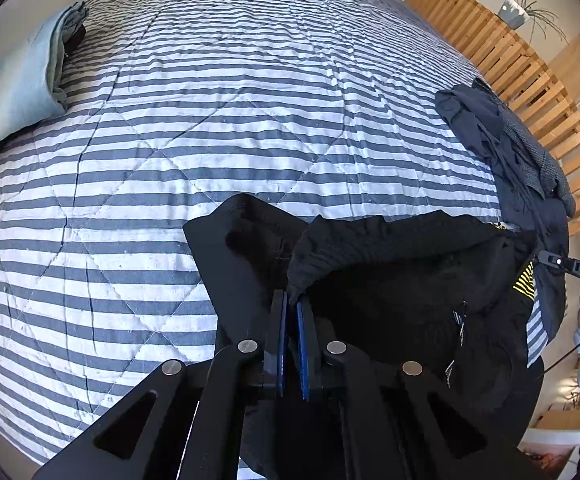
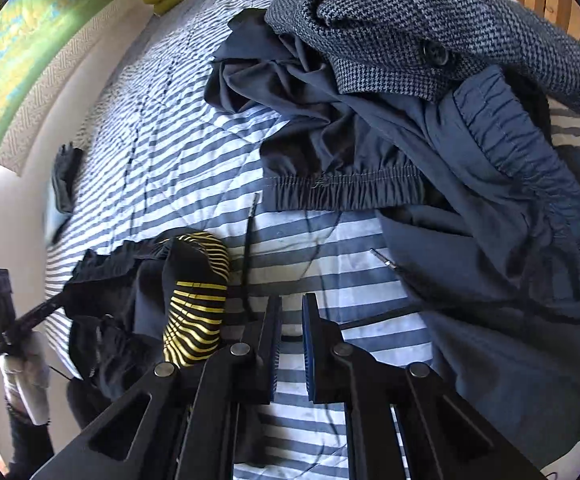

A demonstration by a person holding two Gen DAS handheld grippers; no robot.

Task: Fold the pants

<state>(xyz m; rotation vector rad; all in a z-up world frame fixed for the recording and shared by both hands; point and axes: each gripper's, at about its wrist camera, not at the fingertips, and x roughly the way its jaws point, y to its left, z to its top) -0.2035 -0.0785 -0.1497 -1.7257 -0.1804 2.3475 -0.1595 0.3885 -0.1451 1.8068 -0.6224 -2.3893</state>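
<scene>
Leftward of the empty, nearly closed right gripper (image 2: 291, 344) lie the pants (image 2: 130, 304); left gripper (image 1: 291, 320) pinches their edge.

The right gripper (image 2: 291, 308) hangs over the blue-and-white striped quilt (image 2: 321, 240) – jaws narrowly apart, nothing between them – black pants with yellow-striped lining (image 2: 194, 304) bunched beside it.

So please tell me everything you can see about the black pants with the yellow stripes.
The black pants are of soft, dark, matte fabric, crumpled, not yet folded. A panel with thin yellow stripes shows on one side, and a gathered elastic waistband at the edge. They lie on the striped quilt. The left gripper is shut on a bunched edge; the right gripper holds nothing.
</scene>
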